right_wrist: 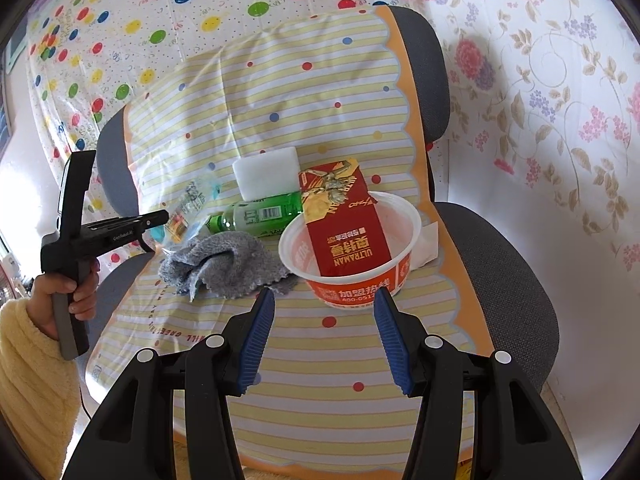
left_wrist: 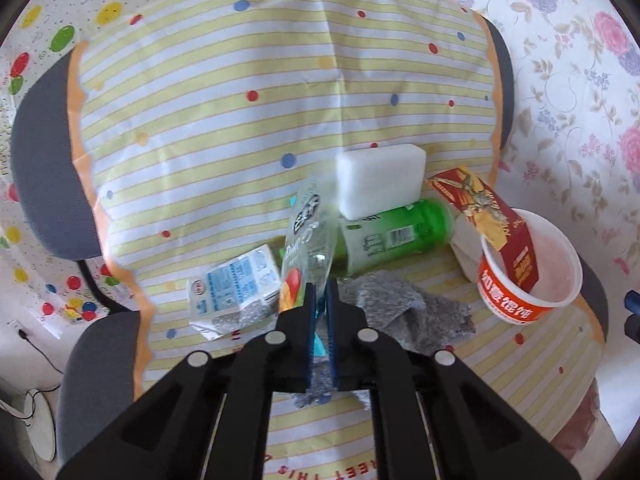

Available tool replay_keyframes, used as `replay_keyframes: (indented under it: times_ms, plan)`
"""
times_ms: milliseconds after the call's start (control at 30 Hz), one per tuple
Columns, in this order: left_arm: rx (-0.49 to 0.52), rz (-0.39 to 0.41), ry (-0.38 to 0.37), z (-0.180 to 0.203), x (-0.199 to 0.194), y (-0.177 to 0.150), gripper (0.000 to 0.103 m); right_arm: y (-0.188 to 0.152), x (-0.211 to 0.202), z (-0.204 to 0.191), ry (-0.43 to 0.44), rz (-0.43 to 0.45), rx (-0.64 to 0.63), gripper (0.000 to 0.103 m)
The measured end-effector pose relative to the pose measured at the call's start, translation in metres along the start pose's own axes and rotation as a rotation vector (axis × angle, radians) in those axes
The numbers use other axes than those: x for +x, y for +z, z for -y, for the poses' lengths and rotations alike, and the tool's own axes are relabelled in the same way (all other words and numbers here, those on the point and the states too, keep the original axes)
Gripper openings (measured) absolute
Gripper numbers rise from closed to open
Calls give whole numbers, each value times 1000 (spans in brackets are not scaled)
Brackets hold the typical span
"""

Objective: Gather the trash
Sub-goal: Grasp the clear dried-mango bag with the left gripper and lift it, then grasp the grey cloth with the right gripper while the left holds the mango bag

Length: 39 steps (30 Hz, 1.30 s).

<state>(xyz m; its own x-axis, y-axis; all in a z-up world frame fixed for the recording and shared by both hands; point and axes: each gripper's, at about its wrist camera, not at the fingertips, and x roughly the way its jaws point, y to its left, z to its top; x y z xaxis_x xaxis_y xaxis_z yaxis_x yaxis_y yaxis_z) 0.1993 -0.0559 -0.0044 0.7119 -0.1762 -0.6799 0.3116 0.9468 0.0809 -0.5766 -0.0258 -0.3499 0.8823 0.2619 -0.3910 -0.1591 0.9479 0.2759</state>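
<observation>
Trash lies heaped on a chair seat under a striped cloth (left_wrist: 208, 120). The left claw (left_wrist: 321, 300) is clamped on a clear plastic wrapper (left_wrist: 308, 232), whose long axis runs straight away from the pads, its free end over the green bottle (left_wrist: 396, 236). The right claw (right_wrist: 324, 304) stands apart and empty, just before the red-banded paper bowl (right_wrist: 352, 256), so the right hand looks nearer to it. The red carton (right_wrist: 344, 224) propped in the bowl reads "ULTRAMAN"; the milk carton (left_wrist: 236, 284) has blurred print.
</observation>
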Motion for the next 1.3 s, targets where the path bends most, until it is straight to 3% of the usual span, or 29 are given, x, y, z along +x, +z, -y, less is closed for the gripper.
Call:
replay_keyframes:
  times_ms: [133, 333, 467, 800, 1167, 1300]
  plan:
    - [-42, 56, -15, -8, -24, -3, 2, 2, -8, -7, -14, 18, -21, 53]
    - [-91, 191, -61, -19, -92, -6, 2, 6, -13, -19, -3, 30, -35, 53]
    - [-105, 165, -63, -20, -109, -26, 2, 9, -6, -40, 14, 19, -70, 62]
    - [-207, 100, -94, -44, -91, -92, 3, 22, 71, -113, 109, -33, -157, 62]
    - [-269, 79, -106, -66, -60, -96, 3, 42, 194, -140, 42, -118, -140, 67]
    - [-276, 66, -113, -68, -53, -98, 3, 41, 225, -135, 43, -213, -118, 67]
